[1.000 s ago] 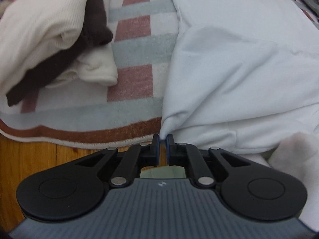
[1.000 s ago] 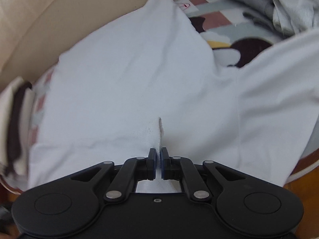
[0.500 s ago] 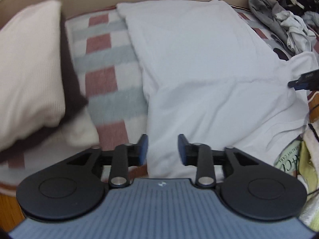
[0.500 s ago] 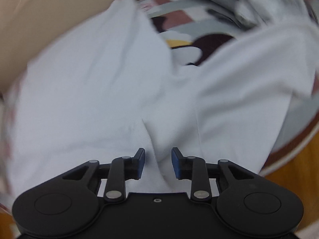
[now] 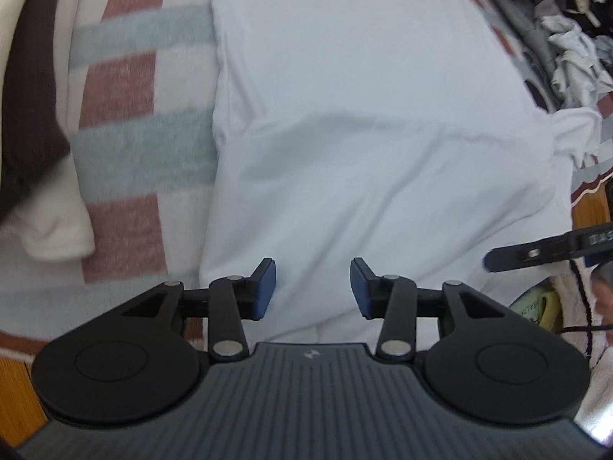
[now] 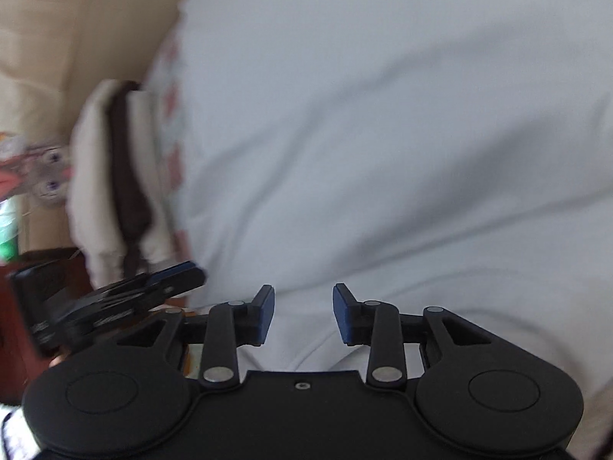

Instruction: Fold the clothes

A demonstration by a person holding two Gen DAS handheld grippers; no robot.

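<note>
A white garment (image 5: 364, 134) lies folded over on a striped blanket (image 5: 126, 145). My left gripper (image 5: 313, 285) hovers over its near edge, jaws opening, with no cloth pinched between the blue pads. In the right wrist view the same white garment (image 6: 383, 134) fills the frame. My right gripper (image 6: 303, 308) is above it, jaws opening and holding nothing. In the left wrist view, one of the right gripper's fingers (image 5: 536, 255) pokes in from the right. The left gripper (image 6: 161, 285) shows low on the left in the right wrist view.
A stack of folded cream and brown clothes (image 6: 115, 176) sits left of the garment, with a plush toy (image 6: 42, 180) beyond it. Crumpled grey clothes (image 5: 559, 50) lie at the far right of the blanket. A wooden floor (image 5: 15, 383) shows past the blanket's near edge.
Both grippers were shut on the white garment's edge a second ago. They have let go and opened, and the cloth now lies flat. Both views have swung across the garment.
</note>
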